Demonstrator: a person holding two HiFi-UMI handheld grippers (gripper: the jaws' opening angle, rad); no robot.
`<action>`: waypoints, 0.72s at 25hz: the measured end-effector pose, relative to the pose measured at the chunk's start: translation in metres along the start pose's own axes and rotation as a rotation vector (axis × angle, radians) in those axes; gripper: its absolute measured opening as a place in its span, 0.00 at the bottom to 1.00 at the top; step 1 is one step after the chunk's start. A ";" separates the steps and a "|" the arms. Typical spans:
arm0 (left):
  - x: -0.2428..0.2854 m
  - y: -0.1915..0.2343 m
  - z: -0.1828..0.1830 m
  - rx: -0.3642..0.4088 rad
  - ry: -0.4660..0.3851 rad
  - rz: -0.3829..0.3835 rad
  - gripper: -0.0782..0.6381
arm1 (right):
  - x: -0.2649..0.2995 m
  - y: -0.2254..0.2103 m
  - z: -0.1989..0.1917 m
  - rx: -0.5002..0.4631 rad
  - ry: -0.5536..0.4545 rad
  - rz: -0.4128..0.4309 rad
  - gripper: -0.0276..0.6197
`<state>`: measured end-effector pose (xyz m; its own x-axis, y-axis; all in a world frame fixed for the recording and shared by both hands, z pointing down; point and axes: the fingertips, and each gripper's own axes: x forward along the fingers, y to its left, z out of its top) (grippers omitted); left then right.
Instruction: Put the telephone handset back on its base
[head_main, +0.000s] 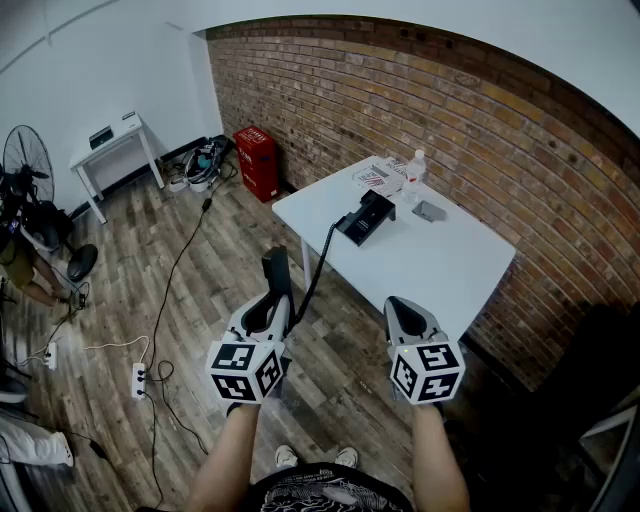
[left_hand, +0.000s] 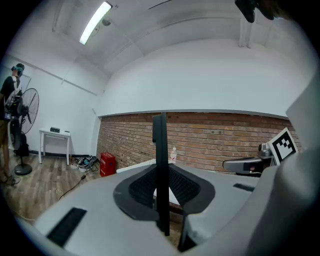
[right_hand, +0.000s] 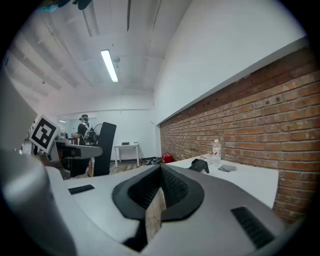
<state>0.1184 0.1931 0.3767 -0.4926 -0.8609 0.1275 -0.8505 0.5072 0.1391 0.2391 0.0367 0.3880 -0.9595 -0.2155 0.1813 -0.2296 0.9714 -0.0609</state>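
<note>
A black telephone handset (head_main: 277, 268) stands upright in my left gripper (head_main: 270, 303), which is shut on it, out over the wood floor in front of the white table (head_main: 440, 265). Its black cord (head_main: 318, 268) runs up to the black base (head_main: 365, 217) near the table's left end. The left gripper view shows the handset (left_hand: 160, 150) edge-on between the jaws of the left gripper (left_hand: 163, 172). Level with it on the right, my right gripper (head_main: 402, 306) is shut and holds nothing. In the right gripper view, the right gripper (right_hand: 159, 181) looks towards the base (right_hand: 199, 165).
On the table stand a water bottle (head_main: 413, 172), a red-and-white packet (head_main: 378, 178) and a small grey item (head_main: 429, 211). A brick wall (head_main: 480, 130) backs it. A red box (head_main: 258, 160), floor cables (head_main: 170, 290), a fan (head_main: 28, 165) and a small white table (head_main: 110, 145) lie left.
</note>
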 end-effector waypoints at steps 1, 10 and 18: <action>0.002 -0.002 0.000 0.002 0.002 0.001 0.21 | 0.000 -0.004 0.000 0.005 -0.001 -0.001 0.05; 0.017 -0.010 -0.008 0.011 0.018 0.045 0.21 | 0.004 -0.033 -0.005 0.014 0.005 0.025 0.05; 0.027 -0.021 -0.008 0.014 0.012 0.083 0.21 | 0.013 -0.046 -0.007 0.006 0.004 0.087 0.05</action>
<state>0.1243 0.1591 0.3849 -0.5594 -0.8152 0.1501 -0.8092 0.5763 0.1141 0.2383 -0.0103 0.3996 -0.9753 -0.1298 0.1788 -0.1462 0.9858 -0.0821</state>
